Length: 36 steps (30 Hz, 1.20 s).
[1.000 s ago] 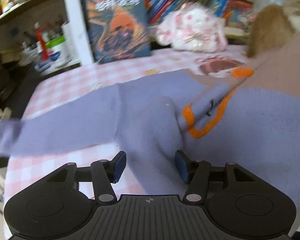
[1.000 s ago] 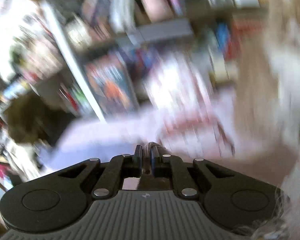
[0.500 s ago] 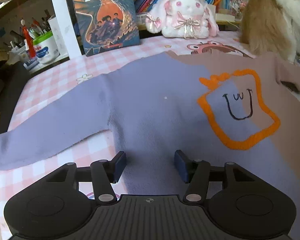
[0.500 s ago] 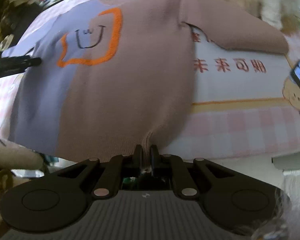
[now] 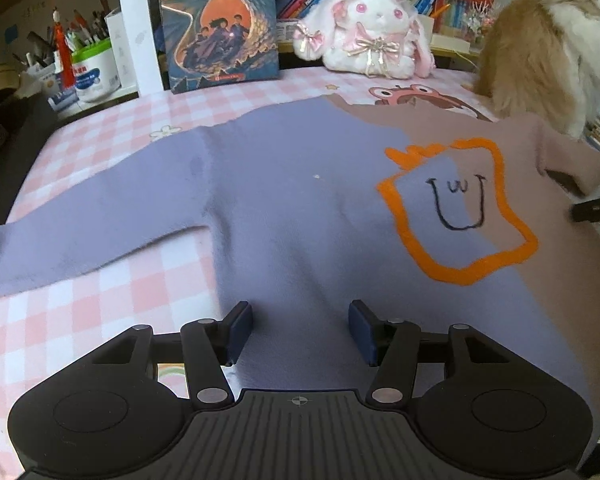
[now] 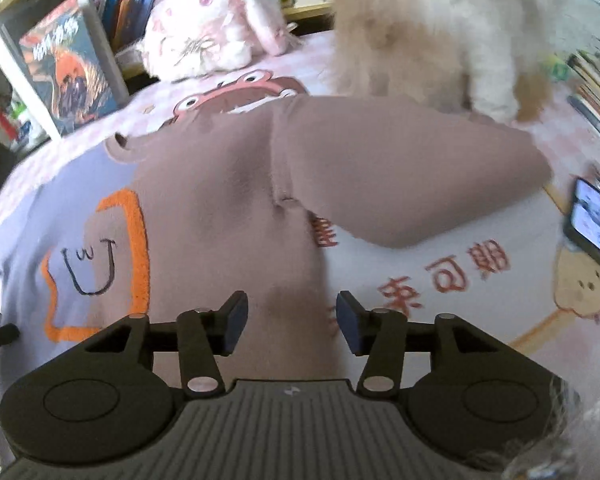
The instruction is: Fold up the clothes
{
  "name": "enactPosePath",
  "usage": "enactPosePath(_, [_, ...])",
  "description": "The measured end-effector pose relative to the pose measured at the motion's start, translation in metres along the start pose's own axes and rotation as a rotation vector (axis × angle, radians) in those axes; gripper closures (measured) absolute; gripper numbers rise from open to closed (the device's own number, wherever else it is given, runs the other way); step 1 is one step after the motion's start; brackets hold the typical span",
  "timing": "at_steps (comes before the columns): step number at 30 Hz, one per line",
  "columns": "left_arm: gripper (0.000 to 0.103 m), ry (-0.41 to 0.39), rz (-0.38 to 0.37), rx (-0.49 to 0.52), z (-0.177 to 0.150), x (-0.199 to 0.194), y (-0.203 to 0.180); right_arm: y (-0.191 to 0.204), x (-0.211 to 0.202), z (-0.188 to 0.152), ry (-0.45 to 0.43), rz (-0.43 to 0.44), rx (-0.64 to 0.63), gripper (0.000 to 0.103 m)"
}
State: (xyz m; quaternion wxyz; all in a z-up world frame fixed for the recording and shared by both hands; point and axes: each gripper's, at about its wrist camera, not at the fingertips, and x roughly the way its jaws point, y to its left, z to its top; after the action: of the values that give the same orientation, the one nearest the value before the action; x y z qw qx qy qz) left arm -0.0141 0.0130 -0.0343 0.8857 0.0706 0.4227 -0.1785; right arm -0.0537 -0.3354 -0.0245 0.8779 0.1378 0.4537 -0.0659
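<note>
Both tongs now stand spread with nothing between their pads: the right tongs [image 6: 288,322], which half a second ago were pinched on the sweater's bottom hem, have let go, while the left tongs [image 5: 300,330] were already parted and have stayed so. That release leaves the two-tone sweater [image 5: 300,208] lying flat and face up on the pink checked surface [image 5: 100,304], its orange-framed smiley [image 5: 456,212] showing, so I judge the spreading-out done and the folds themselves yet to be made.

Taking the smiley as landmark: the left tongs hover over the lilac hem on its near left, the right tongs over the brown hem on its near right. The lilac sleeve [image 5: 80,236] runs out far to its left, to the picture's left edge, with bare cloth of the surface below it. The brown sleeve [image 6: 400,184] angles out to its right. Beyond that sleeve a fluffy cat [image 6: 420,32] sits close, seemingly touching it, and a phone [image 6: 592,220] lies just past the cuff, so room on that side is tight. Behind the smiley, past the collar, stand a plush rabbit [image 5: 364,36] and a Harry Potter book [image 5: 220,20].
</note>
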Motion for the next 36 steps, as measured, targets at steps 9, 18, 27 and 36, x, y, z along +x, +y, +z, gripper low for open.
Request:
enactPosePath(9, [0.050,0.000,-0.042,0.057,0.005,0.008,-0.033,0.022,0.016,0.017,0.026,-0.026,-0.231,0.095])
enactPosePath(18, [0.046,-0.007,-0.122,0.156,-0.008,0.006,-0.055,0.006,0.015,0.013,-0.052,-0.137,-0.131,0.095])
enactPosePath(27, [0.044,-0.002,-0.041,0.097,-0.012,0.001,-0.037,0.049,0.025,0.009,-0.096,-0.072,-0.225,0.094])
enactPosePath(36, [0.043,0.008,-0.020,0.072,-0.009,0.002,-0.039,-0.032,-0.005,0.010,-0.132,-0.034,0.077,0.054])
